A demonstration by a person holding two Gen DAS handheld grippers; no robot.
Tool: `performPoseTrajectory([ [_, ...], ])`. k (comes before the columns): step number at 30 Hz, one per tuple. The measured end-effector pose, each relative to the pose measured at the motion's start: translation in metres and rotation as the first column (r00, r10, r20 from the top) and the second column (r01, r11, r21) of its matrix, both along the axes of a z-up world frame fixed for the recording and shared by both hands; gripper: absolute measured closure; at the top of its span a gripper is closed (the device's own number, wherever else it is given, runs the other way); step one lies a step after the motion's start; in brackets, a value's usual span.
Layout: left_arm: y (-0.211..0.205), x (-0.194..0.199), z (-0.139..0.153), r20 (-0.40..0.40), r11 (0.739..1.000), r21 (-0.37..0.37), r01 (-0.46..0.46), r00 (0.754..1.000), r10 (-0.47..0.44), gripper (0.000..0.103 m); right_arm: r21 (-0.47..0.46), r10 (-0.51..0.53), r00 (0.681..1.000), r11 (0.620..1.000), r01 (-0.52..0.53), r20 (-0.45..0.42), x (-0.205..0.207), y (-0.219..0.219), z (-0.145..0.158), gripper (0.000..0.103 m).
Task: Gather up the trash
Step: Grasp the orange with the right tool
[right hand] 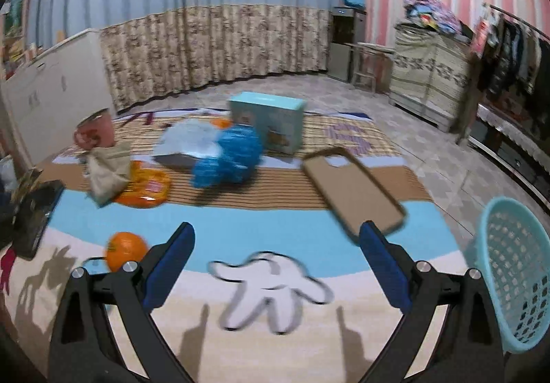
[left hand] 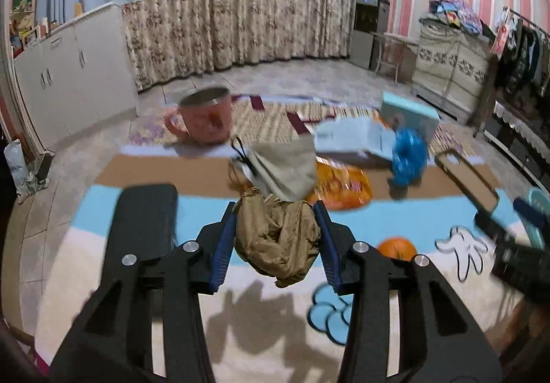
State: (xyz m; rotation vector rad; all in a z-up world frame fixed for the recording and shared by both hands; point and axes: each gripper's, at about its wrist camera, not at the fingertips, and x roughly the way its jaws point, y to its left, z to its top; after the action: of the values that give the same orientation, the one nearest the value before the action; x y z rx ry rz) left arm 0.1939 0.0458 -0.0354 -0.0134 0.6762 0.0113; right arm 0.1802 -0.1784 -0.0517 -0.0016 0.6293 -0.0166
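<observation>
My left gripper (left hand: 275, 211) is shut on a crumpled ball of brown paper (left hand: 278, 238) and holds it above the cartoon rug (left hand: 240, 331); both blue pads press its sides. My right gripper (right hand: 277, 228) hangs open over the rug with nothing between its fingers. Further back lie a grey paper bag (left hand: 285, 170) (right hand: 108, 173), an orange snack wrapper (left hand: 343, 187) (right hand: 147, 187), a crumpled blue plastic bag (left hand: 407, 156) (right hand: 227, 156) and a white wrapper (right hand: 192, 142). A teal mesh basket (right hand: 515, 280) stands at the right of the rug, close to my right gripper.
On the rug are an orange (right hand: 125, 249), a brown phone case (right hand: 354, 190), a flat black object (left hand: 144, 221), a pink mug (left hand: 206, 118) and a teal box (right hand: 268, 122). A white cabinet (left hand: 68, 74) lines the left wall; furniture and a clothes rack stand at right.
</observation>
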Motion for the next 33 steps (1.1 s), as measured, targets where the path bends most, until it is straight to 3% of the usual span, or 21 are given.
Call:
performPoseTrajectory([
  [4,0.014,-0.002,0.000,0.022,1.000,0.007,0.003,1.000,-0.003,0.060,-0.020,0.058,0.998,0.998,-0.058,-0.013,-0.001,0.023,-0.002,0.009],
  [7,0.027,-0.004,-0.015,-0.013,1.000,0.009,-0.027,1.000,0.027,0.060,-0.053,0.073,0.997,0.996,-0.074,-0.020,-0.004,0.032,-0.004,0.009],
  [9,0.035,-0.002,-0.022,-0.044,0.999,0.000,-0.047,0.998,0.047,0.060,-0.045,0.073,0.997,0.996,-0.075,-0.035,-0.003,0.033,-0.007,0.009],
  [14,0.058,-0.006,-0.022,-0.029,0.995,-0.040,-0.093,0.995,0.092,0.060,-0.029,0.073,0.995,0.997,-0.075,-0.068,0.000,0.038,-0.016,0.009],
  [33,0.077,-0.009,-0.024,-0.024,0.986,-0.110,-0.123,0.992,0.121,0.060,-0.069,0.198,0.975,0.976,-0.205,-0.101,0.002,0.092,-0.026,0.009],
])
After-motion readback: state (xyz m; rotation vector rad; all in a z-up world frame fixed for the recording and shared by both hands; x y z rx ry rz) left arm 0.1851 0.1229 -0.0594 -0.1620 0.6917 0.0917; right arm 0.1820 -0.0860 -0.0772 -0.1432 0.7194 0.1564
